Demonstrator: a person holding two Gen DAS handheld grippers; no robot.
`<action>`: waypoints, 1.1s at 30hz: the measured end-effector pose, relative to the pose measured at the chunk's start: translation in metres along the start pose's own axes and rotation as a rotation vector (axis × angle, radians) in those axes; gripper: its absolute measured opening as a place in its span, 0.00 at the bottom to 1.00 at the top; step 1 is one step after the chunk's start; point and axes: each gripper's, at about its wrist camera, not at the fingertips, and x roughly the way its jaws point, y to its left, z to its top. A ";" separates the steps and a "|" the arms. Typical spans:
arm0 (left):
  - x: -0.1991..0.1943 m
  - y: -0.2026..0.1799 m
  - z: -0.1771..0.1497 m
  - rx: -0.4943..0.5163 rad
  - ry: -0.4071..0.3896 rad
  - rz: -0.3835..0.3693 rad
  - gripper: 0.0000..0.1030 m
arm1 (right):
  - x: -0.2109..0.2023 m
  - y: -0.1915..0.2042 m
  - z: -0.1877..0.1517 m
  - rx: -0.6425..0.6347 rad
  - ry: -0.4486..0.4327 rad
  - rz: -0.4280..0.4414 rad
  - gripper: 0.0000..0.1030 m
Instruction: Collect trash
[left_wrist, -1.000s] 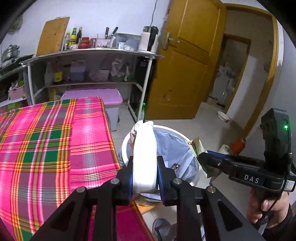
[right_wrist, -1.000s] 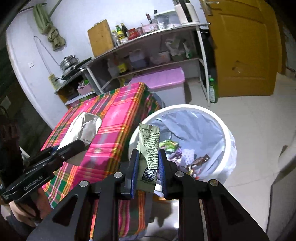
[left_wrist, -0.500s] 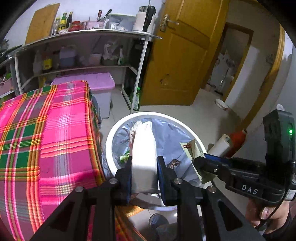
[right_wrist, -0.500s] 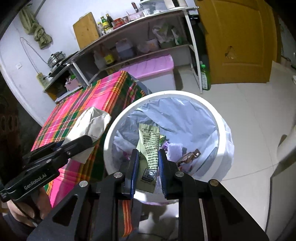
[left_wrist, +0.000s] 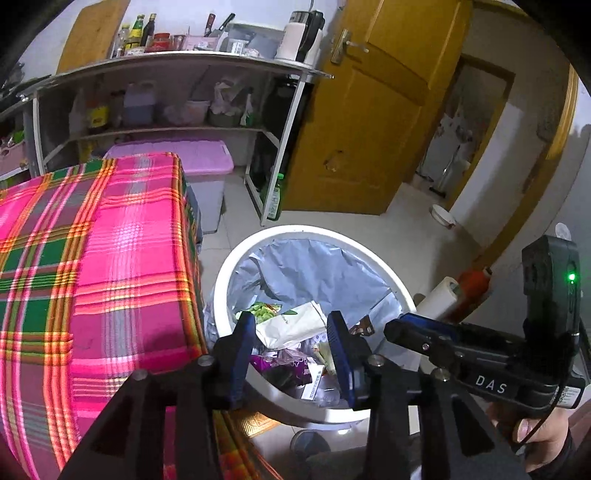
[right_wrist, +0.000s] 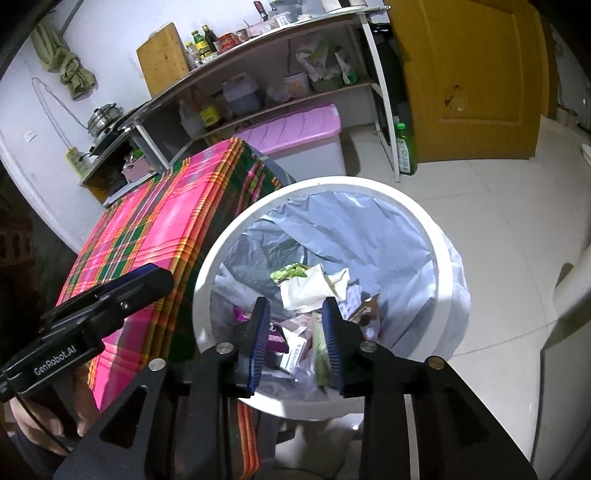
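The pale tiled floor (right_wrist: 480, 206) carries the white trash bin (right_wrist: 439, 295), standing just beside the corner of the plaid-covered counter (left_wrist: 110, 258).

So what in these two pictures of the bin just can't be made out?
- Bottom of the bin, both views: buried under wrappers, with the gripper fingers in front.
- Small print on the white wrapper: too small to read.
- Bottle labels on the shelf: too small.
- Room behind the doorway, left view: dim, cut off by the door frame.

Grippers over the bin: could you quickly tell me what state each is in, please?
Left gripper: jaws opening, nothing held; white bag lies in the bin.
Right gripper: jaws opening, nothing gripped.
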 end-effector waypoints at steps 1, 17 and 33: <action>-0.005 0.000 -0.001 0.003 -0.007 0.002 0.39 | -0.004 0.003 -0.001 -0.005 -0.006 0.001 0.32; -0.094 -0.011 -0.033 0.035 -0.122 0.086 0.40 | -0.076 0.066 -0.032 -0.143 -0.133 0.011 0.35; -0.171 0.002 -0.091 -0.014 -0.216 0.253 0.40 | -0.110 0.104 -0.085 -0.264 -0.190 0.033 0.36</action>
